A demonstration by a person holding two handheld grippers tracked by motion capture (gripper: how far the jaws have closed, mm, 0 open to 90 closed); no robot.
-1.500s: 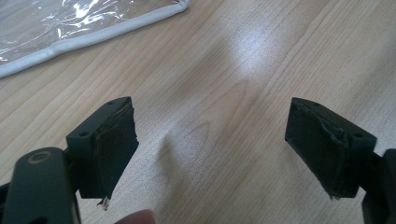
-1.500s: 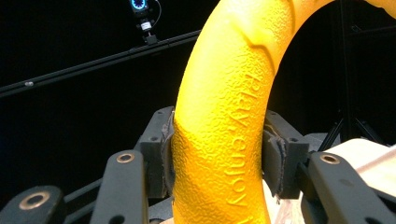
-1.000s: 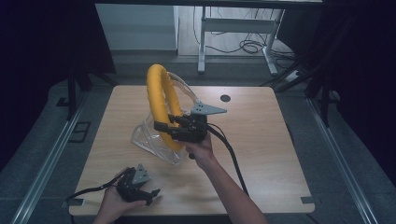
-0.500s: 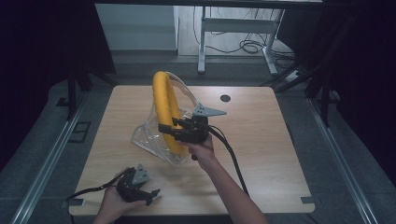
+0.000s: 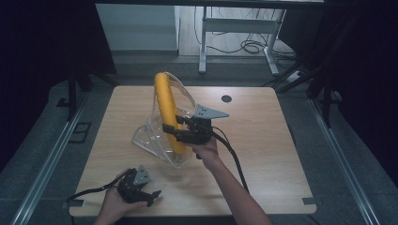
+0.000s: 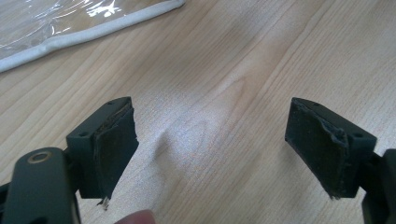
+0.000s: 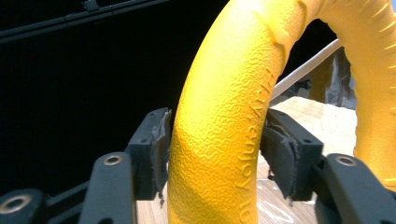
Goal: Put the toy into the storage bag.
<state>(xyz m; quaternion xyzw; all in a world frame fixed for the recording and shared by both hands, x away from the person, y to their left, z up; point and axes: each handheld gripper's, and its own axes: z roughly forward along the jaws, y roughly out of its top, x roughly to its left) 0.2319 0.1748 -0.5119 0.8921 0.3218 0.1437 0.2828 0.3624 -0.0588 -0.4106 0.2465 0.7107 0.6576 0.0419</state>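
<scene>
A thick yellow ring (image 5: 165, 103) stands on edge at the table's middle, its lower part inside a clear plastic bag (image 5: 152, 136). My right gripper (image 5: 170, 129) reaches it from the right at mid-height. In the right gripper view the ring (image 7: 224, 116) runs up between the pads, and a thin gap shows beside the left pad (image 7: 159, 149). These jaws have just been opening, so my right gripper (image 7: 215, 154) is open around the ring. My left gripper (image 5: 151, 194) rests in a hand at the front left, open. Its jaws (image 6: 210, 149) are spread wide over bare wood, near the bag's white edge (image 6: 93, 32).
The wooden table (image 5: 263, 154) has a small black round hole (image 5: 226, 98) at the back right. The right gripper's cable (image 5: 232, 157) trails along the forearm toward the front edge. A metal desk frame (image 5: 202, 42) stands on the floor behind the table.
The ring and bag have shifted slightly toward the right gripper and settled a little lower. The right hand barely moved and the left hand stayed put.
</scene>
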